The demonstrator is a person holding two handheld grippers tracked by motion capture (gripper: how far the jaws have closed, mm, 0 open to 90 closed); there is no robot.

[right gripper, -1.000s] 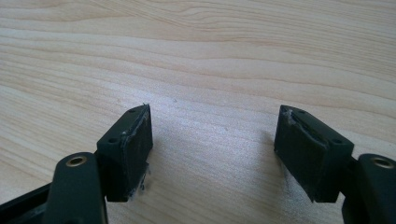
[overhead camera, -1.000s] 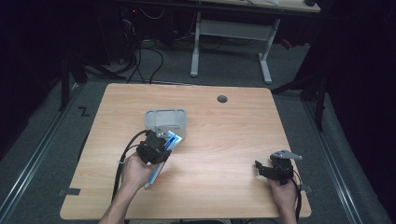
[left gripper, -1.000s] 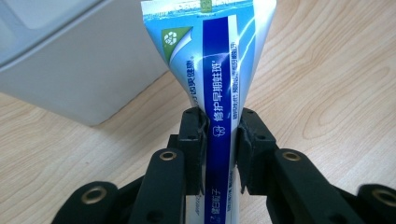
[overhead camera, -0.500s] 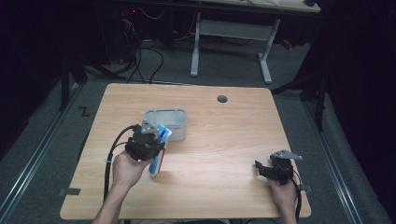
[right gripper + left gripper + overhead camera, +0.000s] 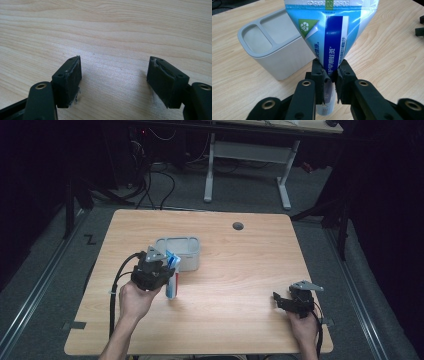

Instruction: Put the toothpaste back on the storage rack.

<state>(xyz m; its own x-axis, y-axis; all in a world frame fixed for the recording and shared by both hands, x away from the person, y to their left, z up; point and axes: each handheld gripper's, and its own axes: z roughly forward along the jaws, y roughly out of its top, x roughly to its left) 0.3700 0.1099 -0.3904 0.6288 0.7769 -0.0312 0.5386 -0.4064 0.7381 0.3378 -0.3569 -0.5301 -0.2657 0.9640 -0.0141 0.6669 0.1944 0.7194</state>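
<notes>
A blue and white toothpaste tube (image 5: 171, 281) (image 5: 332, 37) hangs cap down, its flat crimped end up. My left gripper (image 5: 164, 271) (image 5: 332, 75) is shut on its lower body; the jaws have just been closing on it. A grey two-compartment holder (image 5: 189, 252) (image 5: 274, 46) stands just behind and beside the tube, with nothing seen inside it. My right gripper (image 5: 278, 300) (image 5: 113, 75) rests low over the table at the front right, open, with bare wood between its pads.
The wooden table (image 5: 235, 270) has a round cable hole (image 5: 238, 226) near its far edge. A black cable (image 5: 116, 285) trails from the left gripper toward the front edge. Beyond the table stand a desk frame and floor cables.
The left hand has lifted the tube off the table and turned it from a slant to nearly upright, close beside the holder. The right gripper has stayed where it was.
</notes>
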